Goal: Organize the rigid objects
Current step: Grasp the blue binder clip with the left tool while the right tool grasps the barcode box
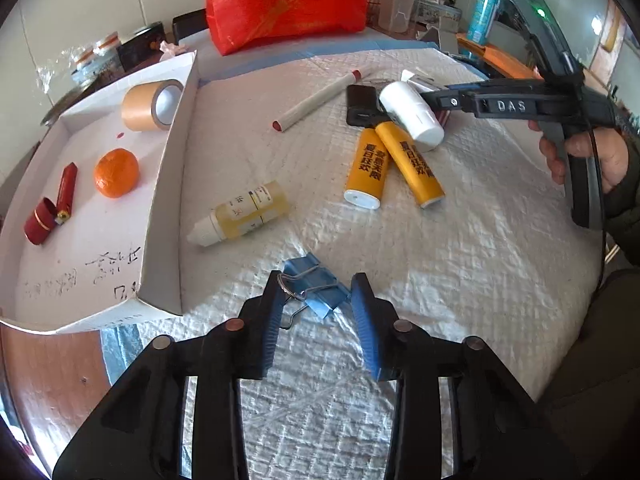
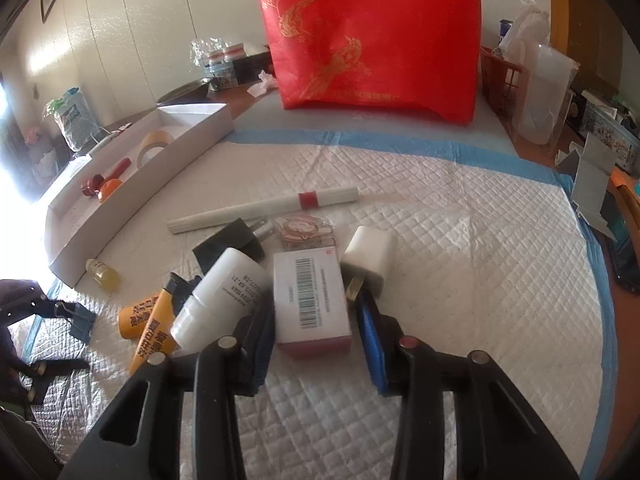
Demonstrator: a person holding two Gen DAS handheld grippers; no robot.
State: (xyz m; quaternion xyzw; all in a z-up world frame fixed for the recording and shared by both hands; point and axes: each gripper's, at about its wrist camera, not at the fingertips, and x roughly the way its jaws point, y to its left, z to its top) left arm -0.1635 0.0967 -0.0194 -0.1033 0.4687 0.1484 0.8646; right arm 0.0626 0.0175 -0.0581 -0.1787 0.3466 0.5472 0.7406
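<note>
My left gripper (image 1: 316, 294) is open, its fingers on either side of a blue binder clip (image 1: 316, 288) on the quilted mat. My right gripper (image 2: 316, 320) is open around a pink-and-white barcoded box (image 2: 310, 300); it also shows in the left wrist view (image 1: 436, 102). A white bottle (image 2: 220, 300) leans against its left finger; a white charger (image 2: 370, 260) lies by its right finger. Two orange tubes (image 1: 390, 164), a black charger (image 1: 360, 106), a white marker (image 1: 316, 100) and a yellow dropper bottle (image 1: 244, 212) lie on the mat. A white box tray (image 1: 168, 184) holds tape (image 1: 150, 106), an orange (image 1: 116, 172) and red lighters (image 1: 52, 206).
A red bag (image 1: 286, 0) stands at the back of the table. A clear plastic jug (image 2: 544, 92), a red basket (image 2: 500, 76), tins and a spray can (image 1: 486, 0) crowd the back right. The wooden table edge (image 1: 52, 368) shows at the near left.
</note>
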